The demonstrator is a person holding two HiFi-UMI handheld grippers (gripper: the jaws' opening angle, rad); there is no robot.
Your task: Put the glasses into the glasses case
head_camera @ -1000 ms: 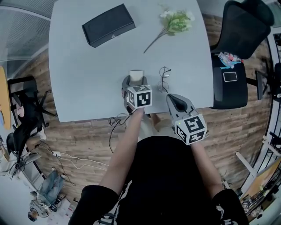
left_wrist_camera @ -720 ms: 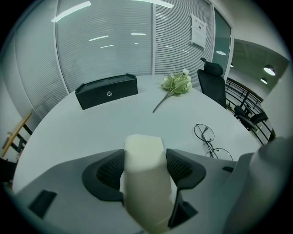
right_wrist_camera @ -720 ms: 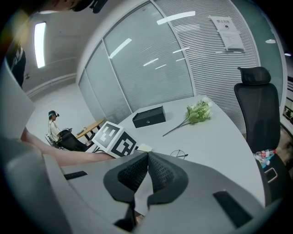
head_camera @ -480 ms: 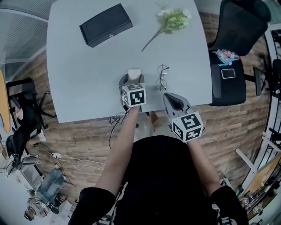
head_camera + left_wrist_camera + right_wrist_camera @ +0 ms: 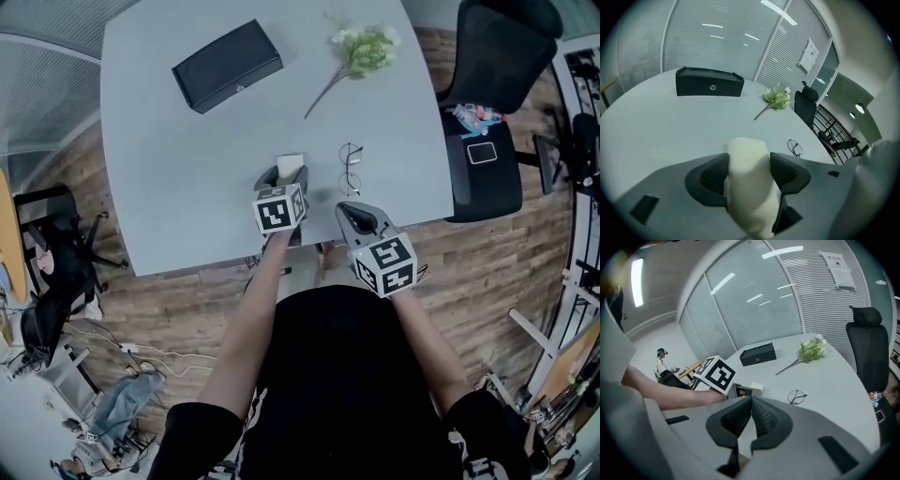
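The thin wire-framed glasses (image 5: 351,169) lie open on the grey table (image 5: 169,169) near its front edge. My left gripper (image 5: 289,171) is just left of them, shut on a cream-white oblong object (image 5: 747,173) that stands up between its pads (image 5: 787,171). I cannot tell whether that object is a case. My right gripper (image 5: 351,212) hovers at the table's front edge, just in front of the glasses (image 5: 797,397). Its jaws (image 5: 751,416) are shut with nothing between them. The left gripper's marker cube (image 5: 717,373) and the cream object (image 5: 754,389) show in the right gripper view.
A black rectangular box (image 5: 228,65) sits at the table's far left, and a sprig of green and white flowers (image 5: 361,52) lies at the far right. A black office chair (image 5: 487,56) stands beside the table's right edge. Cables lie on the wooden floor.
My right gripper has shifted left along the table's front edge, still shut. The left gripper has turned a little with the cream object still held. The glasses have not moved.
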